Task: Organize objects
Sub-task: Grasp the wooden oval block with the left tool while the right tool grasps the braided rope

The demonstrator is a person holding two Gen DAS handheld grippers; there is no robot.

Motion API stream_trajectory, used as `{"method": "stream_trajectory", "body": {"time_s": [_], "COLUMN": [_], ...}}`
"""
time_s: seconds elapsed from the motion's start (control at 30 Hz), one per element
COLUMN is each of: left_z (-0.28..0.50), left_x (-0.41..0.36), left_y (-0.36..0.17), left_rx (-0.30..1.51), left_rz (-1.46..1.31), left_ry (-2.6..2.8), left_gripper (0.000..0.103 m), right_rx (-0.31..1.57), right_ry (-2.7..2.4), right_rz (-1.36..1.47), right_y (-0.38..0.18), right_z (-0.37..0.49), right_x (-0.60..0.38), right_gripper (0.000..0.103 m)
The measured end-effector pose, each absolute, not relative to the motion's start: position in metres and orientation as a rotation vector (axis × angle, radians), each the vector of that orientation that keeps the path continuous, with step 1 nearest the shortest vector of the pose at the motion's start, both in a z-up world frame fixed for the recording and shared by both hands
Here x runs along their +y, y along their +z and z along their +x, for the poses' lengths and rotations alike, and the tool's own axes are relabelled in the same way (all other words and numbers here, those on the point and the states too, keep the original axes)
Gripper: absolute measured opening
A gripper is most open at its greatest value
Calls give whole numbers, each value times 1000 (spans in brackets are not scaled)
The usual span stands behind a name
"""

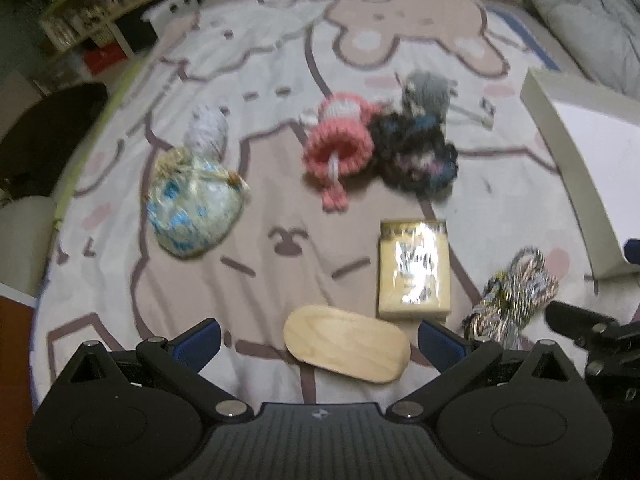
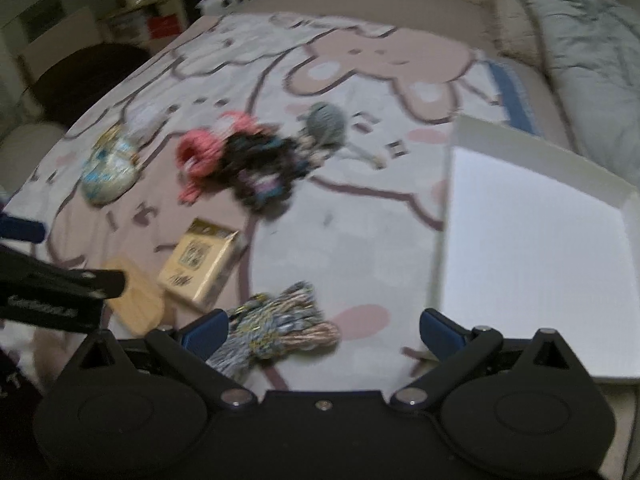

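Observation:
Several craft items lie on a cartoon-print blanket point(image 1: 280, 208). A wooden oval piece point(image 1: 346, 344) lies between the open jaws of my left gripper point(image 1: 318, 340), untouched. Beyond it are a tan box point(image 1: 414, 268), a pink knitted piece point(image 1: 338, 144), a dark yarn bundle point(image 1: 416, 148), a grey yarn ball point(image 1: 428, 92), a blue-and-white wrapped ball point(image 1: 192, 208) and a multicolour yarn skein point(image 1: 512, 292). My right gripper point(image 2: 322, 330) is open above the skein point(image 2: 276, 328), which sits near its left finger. A white open box point(image 2: 536, 248) lies to the right.
A grey duvet point(image 2: 580, 40) is bunched at the back right. Shelves point(image 1: 92, 12) and a dark chair point(image 1: 52, 128) stand off the bed to the left. The bed's edge runs along the left, with floor point(image 1: 12, 340) below.

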State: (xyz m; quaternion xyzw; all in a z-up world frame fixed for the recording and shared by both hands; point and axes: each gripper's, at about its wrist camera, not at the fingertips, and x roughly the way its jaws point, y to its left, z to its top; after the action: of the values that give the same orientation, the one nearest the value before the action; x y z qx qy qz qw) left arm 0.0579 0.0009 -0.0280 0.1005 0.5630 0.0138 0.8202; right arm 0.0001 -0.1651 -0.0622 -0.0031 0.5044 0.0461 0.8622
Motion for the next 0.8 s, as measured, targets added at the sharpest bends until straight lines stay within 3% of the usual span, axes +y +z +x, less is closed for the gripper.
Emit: {"method": "stream_trajectory", "body": {"time_s": [0.37,0.63,0.8], "left_z": [76,87,92], "left_x": [-3,3,9], "left_y": [-67,-86,-97], "left_rx": [1402,1494,1543], "left_rz": [265,236,199], "left_ry": [-34,-32,-26], "left_gripper": [103,103,103], "right_rx": [1155,1226,1245], "right_ry": [237,333,389], "right_rz": [-161,-114,-111], "right_y": [-93,-107,-114], "right_z": [21,37,38], "right_x": [-147,-149,-144], "right_gripper": [103,102,89]}}
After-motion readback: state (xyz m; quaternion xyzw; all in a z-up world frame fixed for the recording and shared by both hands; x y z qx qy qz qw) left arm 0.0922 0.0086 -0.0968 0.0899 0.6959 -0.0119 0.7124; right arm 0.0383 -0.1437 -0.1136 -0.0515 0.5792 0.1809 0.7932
